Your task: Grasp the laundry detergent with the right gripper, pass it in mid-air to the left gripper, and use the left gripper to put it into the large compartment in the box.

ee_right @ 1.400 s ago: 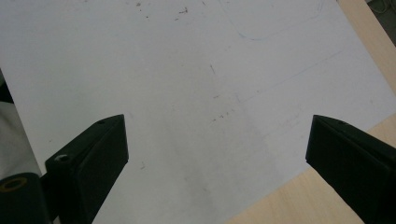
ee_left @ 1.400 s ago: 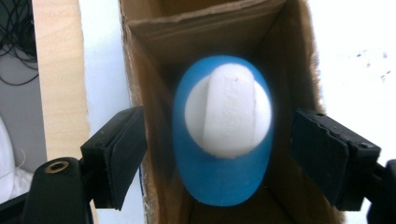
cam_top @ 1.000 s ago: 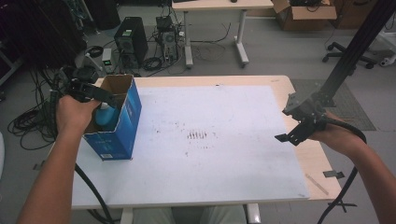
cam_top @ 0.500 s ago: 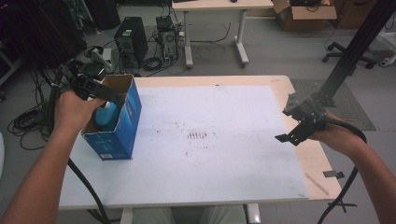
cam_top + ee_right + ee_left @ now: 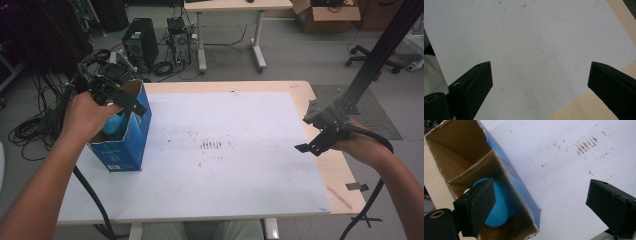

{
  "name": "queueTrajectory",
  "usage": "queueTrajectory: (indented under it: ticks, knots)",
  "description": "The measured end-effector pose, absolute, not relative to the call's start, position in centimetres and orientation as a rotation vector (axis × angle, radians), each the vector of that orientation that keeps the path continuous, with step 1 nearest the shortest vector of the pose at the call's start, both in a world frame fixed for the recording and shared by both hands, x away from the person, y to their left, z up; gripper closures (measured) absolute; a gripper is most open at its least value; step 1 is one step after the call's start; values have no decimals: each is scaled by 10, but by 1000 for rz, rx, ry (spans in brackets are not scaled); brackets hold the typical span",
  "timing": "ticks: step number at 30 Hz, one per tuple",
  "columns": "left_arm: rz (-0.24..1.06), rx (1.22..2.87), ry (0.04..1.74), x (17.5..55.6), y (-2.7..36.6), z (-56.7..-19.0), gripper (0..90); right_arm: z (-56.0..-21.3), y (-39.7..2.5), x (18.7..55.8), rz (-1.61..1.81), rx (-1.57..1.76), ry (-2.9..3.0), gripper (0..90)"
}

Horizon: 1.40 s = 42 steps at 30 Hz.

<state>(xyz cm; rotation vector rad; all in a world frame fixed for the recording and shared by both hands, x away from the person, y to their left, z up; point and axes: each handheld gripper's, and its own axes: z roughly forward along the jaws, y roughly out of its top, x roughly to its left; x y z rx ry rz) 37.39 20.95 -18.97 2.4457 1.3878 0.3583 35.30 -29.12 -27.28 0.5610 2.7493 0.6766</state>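
Note:
An open-topped blue cardboard box (image 5: 129, 146) stands at the table's left side, and a light blue rounded object (image 5: 115, 124) lies inside it. My left gripper (image 5: 131, 102) hovers open just above the box's mouth. In the left gripper view the box's wall (image 5: 521, 187) runs between the wide-apart jaws of the left gripper (image 5: 541, 202), with one jaw over the blue object (image 5: 499, 205) and the other over the white surface. My right gripper (image 5: 306, 132) is held open and empty near the table's right edge; the right gripper (image 5: 540, 77) has bare white surface beneath it.
A white sheet (image 5: 225, 175) covers most of the wooden table (image 5: 335, 170), with dark smudges (image 5: 212, 145) at its middle. A black slanted pole (image 5: 380, 55) rises at the right. Computer towers (image 5: 140, 45) and cables lie on the floor behind the table.
My left hand and gripper have lifted slightly up and back over the box's mouth. The right gripper has stayed where it was.

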Motion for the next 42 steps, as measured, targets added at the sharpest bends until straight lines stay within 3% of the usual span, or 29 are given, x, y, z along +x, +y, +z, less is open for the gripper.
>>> queueTrajectory:
  ticks: [22,42]
  knots:
    - [334,2647,1005,371,145,-184,92,-268,-290,352,665,587,2753,54]
    - [250,2820,698,347,137,-200,92,-262,-285,364,659,613,2757,53]
